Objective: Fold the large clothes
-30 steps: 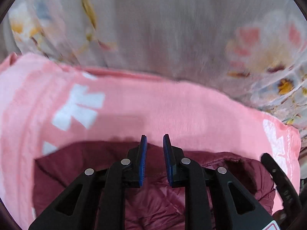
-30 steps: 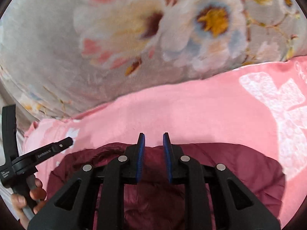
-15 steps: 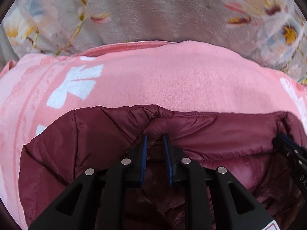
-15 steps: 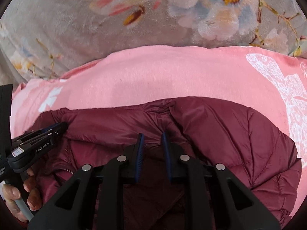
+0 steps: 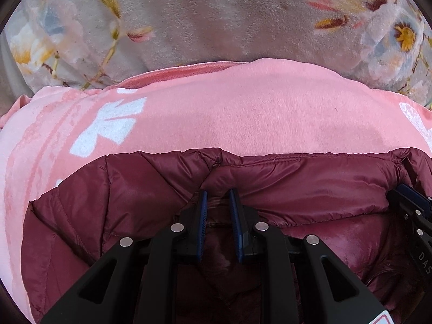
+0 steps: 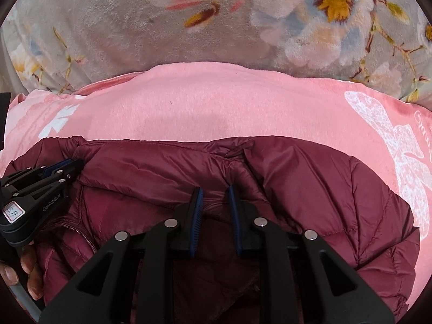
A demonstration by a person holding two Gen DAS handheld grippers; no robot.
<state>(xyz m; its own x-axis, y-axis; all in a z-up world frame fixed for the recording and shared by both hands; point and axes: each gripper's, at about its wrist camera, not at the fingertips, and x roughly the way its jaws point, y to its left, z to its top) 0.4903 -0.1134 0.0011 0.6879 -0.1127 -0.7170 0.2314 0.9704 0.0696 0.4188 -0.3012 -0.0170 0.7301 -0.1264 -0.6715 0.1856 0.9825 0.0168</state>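
A maroon quilted puffer jacket lies on a pink plush blanket printed with white bow shapes; beyond the blanket spreads a grey floral fleece cover.

In the left wrist view, going left to right: a white bow print sits at the left of the pink blanket, then the jacket's padded shoulder, then the left gripper at centre. Its blue-padded jaws stand narrowly apart, with a fold of the jacket's edge bunched between them and the outer shell draped over their tips, so it grasps the jacket. At the far right edge, the tip of the right gripper pokes in, also at the jacket's folded rim.

In the right wrist view, left to right: the person's left hand wraps a grey handle at the lower left, fingers showing, and the left gripper reaches in from that side, its tip pushed into the jacket's edge. A zip line runs just below it. At centre the right gripper has its jaws close together with maroon fabric gathered between the blue pads, clenched on the jacket. To the right, the quilted body of the jacket spreads over the blanket, and a large white printed bow lies beyond it.
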